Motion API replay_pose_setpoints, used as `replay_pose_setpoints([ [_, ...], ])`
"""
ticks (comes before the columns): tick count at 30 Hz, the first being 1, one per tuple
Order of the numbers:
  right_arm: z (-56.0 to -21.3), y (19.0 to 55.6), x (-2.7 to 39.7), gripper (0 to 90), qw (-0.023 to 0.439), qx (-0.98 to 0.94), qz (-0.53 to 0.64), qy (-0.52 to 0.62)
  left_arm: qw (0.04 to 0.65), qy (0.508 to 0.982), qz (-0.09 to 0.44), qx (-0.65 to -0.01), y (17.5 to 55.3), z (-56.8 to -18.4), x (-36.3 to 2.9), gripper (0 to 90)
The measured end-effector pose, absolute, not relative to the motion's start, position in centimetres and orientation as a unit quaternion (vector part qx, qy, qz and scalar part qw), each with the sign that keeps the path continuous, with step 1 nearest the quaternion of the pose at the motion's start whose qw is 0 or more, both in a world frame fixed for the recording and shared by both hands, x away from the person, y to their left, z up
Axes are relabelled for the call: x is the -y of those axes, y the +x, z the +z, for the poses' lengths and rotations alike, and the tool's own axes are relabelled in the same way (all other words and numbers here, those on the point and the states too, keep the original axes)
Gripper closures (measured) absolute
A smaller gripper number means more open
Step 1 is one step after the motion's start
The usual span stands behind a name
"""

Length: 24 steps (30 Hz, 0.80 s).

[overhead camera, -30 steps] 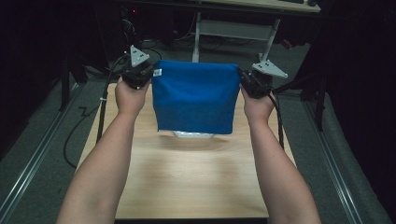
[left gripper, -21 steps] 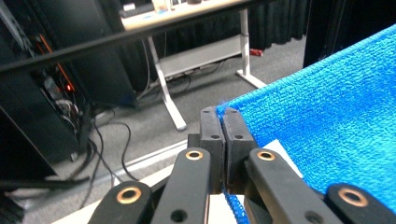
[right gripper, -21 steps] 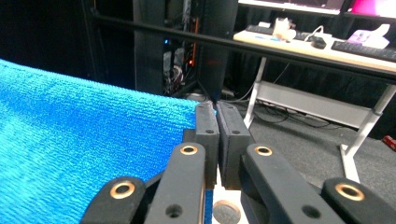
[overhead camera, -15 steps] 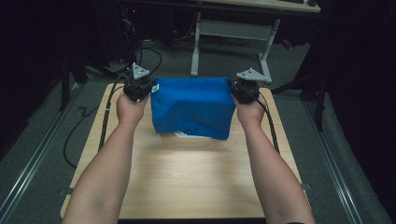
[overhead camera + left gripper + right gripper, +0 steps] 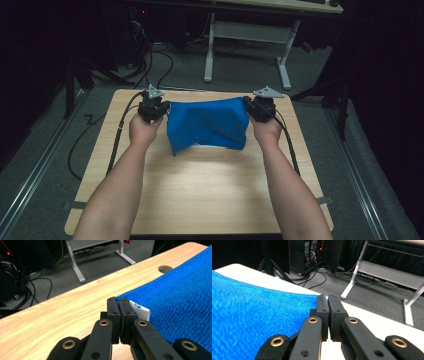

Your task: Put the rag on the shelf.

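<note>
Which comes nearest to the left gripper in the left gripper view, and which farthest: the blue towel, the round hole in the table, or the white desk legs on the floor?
1. The blue towel: pinched in the left gripper itself, off to its right.
2. The round hole: farther along the table's far edge, beside the towel.
3. The white desk legs: beyond the table, on the grey floor.
</note>
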State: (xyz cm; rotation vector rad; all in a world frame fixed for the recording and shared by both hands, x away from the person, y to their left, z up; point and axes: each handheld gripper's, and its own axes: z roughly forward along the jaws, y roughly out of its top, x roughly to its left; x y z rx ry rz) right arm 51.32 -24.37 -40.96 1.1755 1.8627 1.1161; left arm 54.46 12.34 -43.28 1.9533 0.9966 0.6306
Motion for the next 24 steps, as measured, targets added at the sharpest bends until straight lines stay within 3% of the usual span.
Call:
replay_pose_setpoints([
  [24, -46.4, 50.1, 25.2, 88.2, 0.275, -0.715, 0.43, 0.478, 0.412, 0.789, 0.192, -0.413, 52.4, -48.5, -12.3, 88.9],
])
